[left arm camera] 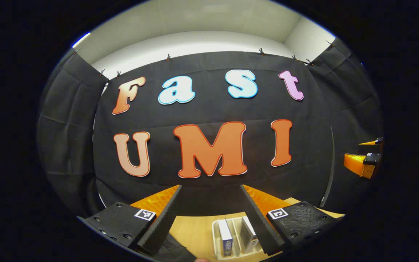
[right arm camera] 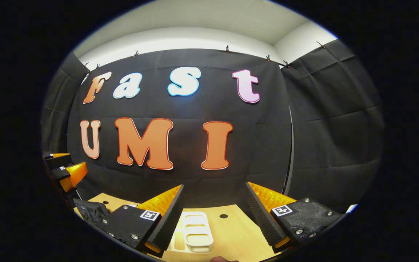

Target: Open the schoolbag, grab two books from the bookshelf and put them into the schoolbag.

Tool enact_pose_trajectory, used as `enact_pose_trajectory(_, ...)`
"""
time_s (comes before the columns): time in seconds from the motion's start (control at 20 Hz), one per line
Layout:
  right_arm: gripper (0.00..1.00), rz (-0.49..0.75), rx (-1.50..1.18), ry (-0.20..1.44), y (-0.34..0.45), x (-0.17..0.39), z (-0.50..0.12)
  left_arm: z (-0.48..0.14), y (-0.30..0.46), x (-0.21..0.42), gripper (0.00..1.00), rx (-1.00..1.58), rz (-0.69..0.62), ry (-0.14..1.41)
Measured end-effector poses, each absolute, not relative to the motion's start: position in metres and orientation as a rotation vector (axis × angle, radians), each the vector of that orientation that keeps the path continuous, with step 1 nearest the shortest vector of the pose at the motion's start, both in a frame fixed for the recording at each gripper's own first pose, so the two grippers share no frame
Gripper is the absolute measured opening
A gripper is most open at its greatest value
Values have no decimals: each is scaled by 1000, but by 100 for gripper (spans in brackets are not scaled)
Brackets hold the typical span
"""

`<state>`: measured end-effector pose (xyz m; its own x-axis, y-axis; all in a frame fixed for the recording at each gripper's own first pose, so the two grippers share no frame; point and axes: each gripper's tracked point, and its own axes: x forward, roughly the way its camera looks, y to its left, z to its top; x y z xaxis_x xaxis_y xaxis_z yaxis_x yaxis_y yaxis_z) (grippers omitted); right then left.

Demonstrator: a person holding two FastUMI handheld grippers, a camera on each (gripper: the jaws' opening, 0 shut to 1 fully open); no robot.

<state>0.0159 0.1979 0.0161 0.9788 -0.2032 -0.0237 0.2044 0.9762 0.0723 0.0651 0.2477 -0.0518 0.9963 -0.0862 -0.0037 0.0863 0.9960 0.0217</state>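
Note:
A white bookshelf rack [left arm camera: 215, 236] stands on the wooden table [left arm camera: 191, 229], low between my left gripper's fingers. Two books stand upright in it: one with a blue spine [left arm camera: 226, 238] and one with a grey cover [left arm camera: 247, 235]. A corner of the dark schoolbag [left arm camera: 175, 251] shows at the bottom left. My left gripper [left arm camera: 211, 187] is open, held above the table with nothing between its fingers. My right gripper [right arm camera: 214, 185] is also open and empty, above the white rack [right arm camera: 195, 229]. The black schoolbag [right arm camera: 89, 211] lies to its left.
Black cloth walls close the booth behind and on both sides. A small round hole [right arm camera: 223, 216] sits in the table [right arm camera: 238, 233] right of the rack. The right gripper [left arm camera: 358, 154] shows far right in the left gripper view, and the left gripper [right arm camera: 67, 163] far left in the right gripper view.

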Motion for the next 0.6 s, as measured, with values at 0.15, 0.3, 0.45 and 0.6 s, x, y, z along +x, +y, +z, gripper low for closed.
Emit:
enact_pose_trajectory(0.15,96,-209,45,21,238,17,18,-63,278,70,96,16,-104,-7)
enact_pose_trajectory(0.3,96,-171,13,9,268,16,24,-82,289,68,100,-15,-111,6)
enact_pose_trajectory(0.45,96,-104,-6,17,289,20,16,-91,296,64,96,-40,-66,-2)
enact_pose_trajectory(0.6,96,-46,-13,32,299,23,4,-95,299,56,96,-47,-23,-1)
